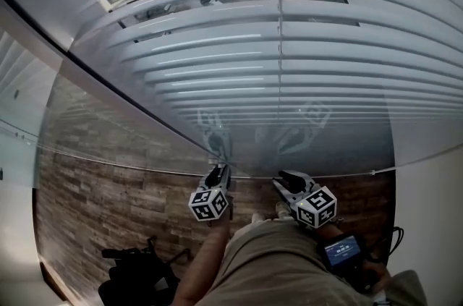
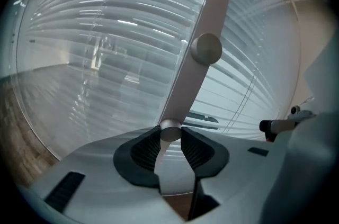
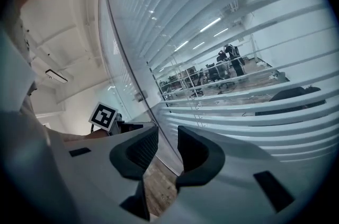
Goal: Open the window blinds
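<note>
Cut off: the pale strip (image 2: 204, 16) runs out of the top of the left gripper view, so its upper end is unseen; the dark object (image 1: 134, 275) on the floor (image 1: 108, 181) is cropped by the head view's edge and hard to identify.
Hard to make out: low on the glass (image 1: 145, 145), glare and the grippers' faint reflections blur the lowest slats together. How the knob joins the blinds cannot be told.
Blinds (image 1: 325, 44): behind the glass straight ahead of the person, just beyond both grippers. The slats are long, pale and horizontal, with gaps between the upper ones – a room (image 3: 222, 72) with furniture shows through them.
Left gripper (image 1: 219, 171): its ribbed black pads press from both sides on a small round knob (image 2: 170, 131) at the strip's lower end.
Second knob (image 2: 205, 48): larger, domed, higher on the same strip.
Right gripper (image 1: 286, 178): jaws apart with nothing between them, near the glass.
Materials: knobs are dull brushed metal, the strip flat and matte, the glass glossy – the floor shows wood-grain planks.
</note>
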### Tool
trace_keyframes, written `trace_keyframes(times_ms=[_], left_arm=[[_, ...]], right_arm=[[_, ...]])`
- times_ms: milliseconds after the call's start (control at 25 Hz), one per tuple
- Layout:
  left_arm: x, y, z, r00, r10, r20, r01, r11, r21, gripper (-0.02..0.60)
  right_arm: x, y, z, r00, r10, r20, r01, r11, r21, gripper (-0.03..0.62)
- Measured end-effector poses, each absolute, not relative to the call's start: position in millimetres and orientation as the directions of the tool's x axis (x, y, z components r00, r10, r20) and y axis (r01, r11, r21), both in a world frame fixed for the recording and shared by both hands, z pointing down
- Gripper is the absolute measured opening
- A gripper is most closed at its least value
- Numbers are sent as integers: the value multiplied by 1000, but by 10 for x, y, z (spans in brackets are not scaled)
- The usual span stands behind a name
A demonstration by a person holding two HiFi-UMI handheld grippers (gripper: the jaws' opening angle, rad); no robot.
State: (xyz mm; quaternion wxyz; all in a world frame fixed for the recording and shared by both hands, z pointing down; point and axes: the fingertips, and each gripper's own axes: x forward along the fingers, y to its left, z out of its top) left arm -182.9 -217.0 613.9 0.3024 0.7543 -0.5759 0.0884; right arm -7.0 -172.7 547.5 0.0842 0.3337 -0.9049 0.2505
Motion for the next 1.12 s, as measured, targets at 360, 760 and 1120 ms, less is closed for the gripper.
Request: trace_keyframes(times_ms=[360,760,1120], left_arm=[[-1808,-2110,6272,350,-817,459,-890,-138,434,135],[-1867,-2155,6193,376,-828,416,-873,-167,458,138],[-1819,-1920,6109,363,-851,380,-916,-251,313,189]], right_arm=[[-45,-1638,5599,-768,-562,306,-640,658,-398,120],[-73,-1625,5537,-775,-554,304,-631,666,-397,120],[-28,-1591,5518,-754,-583,303,-656,686,-313,120]])
